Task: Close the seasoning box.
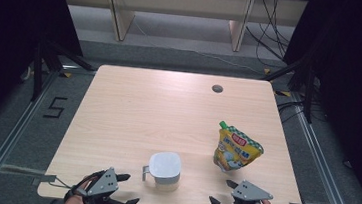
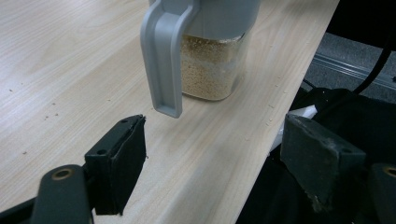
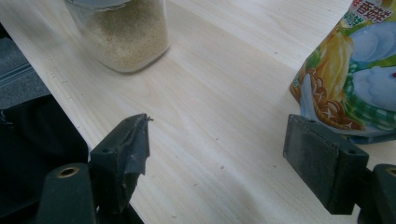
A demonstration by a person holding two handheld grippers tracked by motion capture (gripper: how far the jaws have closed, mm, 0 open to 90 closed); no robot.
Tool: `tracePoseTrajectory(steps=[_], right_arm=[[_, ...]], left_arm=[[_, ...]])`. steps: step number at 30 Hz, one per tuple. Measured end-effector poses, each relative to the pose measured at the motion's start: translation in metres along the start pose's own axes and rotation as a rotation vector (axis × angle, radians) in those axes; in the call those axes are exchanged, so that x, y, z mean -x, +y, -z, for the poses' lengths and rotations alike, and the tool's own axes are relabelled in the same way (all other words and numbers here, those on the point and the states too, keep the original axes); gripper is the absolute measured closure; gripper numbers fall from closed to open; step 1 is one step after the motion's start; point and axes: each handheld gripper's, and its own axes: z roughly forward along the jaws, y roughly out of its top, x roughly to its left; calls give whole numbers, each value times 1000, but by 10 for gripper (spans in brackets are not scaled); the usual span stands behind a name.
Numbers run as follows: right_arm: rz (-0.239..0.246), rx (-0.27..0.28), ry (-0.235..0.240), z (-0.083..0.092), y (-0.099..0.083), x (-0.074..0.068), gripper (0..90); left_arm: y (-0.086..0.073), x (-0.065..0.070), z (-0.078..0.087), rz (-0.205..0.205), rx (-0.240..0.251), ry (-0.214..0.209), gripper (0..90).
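Note:
A clear jug point(image 1: 165, 168) with a grey lid and handle, partly full of pale grains, stands near the table's front edge. In the left gripper view the jug point(image 2: 212, 70) is just ahead, its handle point(image 2: 163, 60) hanging toward the jaws. My left gripper point(image 1: 128, 190) sits left of it, open and empty point(image 2: 212, 158). A yellow spouted pouch point(image 1: 237, 148) stands upright to the right. My right gripper point(image 1: 222, 192) is below the pouch, open with nothing between its jaws point(image 3: 217, 158). Its view has the jug point(image 3: 126, 32) at the upper left and the pouch point(image 3: 355, 79) at the right.
The light wooden table point(image 1: 142, 113) has a round cable hole point(image 1: 217, 89) at the back right. Both grippers hover at its front edge. Beyond the table are wooden shelf legs point(image 1: 119, 18) and loose cables point(image 1: 270, 38) on the floor.

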Motion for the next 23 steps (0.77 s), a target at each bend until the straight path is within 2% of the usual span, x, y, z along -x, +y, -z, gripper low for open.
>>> tracePoseTrajectory(steps=[1, 3, 5, 12, 13, 14, 15, 16, 17, 19, 20, 21, 23], right_arm=[[-8, -2, -4, 0, 0, 0, 237], [-6, -4, -5, 0, 0, 0, 237], [-6, -4, -5, 0, 0, 0, 237], [-7, -15, 2, 0, 0, 0, 235], [-5, -6, 2, -1, -1, 0, 235], [-13, -17, 30, -1, -1, 1, 235], [-12, -17, 32, -1, -1, 1, 235], [-10, -17, 27, -1, -1, 1, 235], [-11, -17, 5, 0, -1, 0, 235], [-12, -24, 6, -1, -1, 0, 233], [-18, -24, 2, -1, -1, 0, 232], [-24, -31, 3, -1, -2, 0, 233], [-21, -35, 4, -1, -2, 1, 233]], left_arm=[[0, -1, 1, -15, -22, 8, 219], [0, 0, 0, 4, -5, -8, 219], [0, 0, -1, -10, -16, -9, 220], [-1, 1, -4, -6, -9, -10, 219], [0, 0, -3, -26, -25, -3, 219], [0, 1, -4, -10, -17, -8, 219], [0, 2, -4, 9, -4, -12, 220], [0, -1, -2, -27, -36, 0, 219], [-1, 0, -4, -13, -8, -3, 219], [0, -1, -4, -11, -21, -2, 219], [0, -1, -5, -1, -10, 6, 220], [1, -4, -2, -13, -33, 4, 220], [1, -7, -2, 5, 1, 21, 220]])
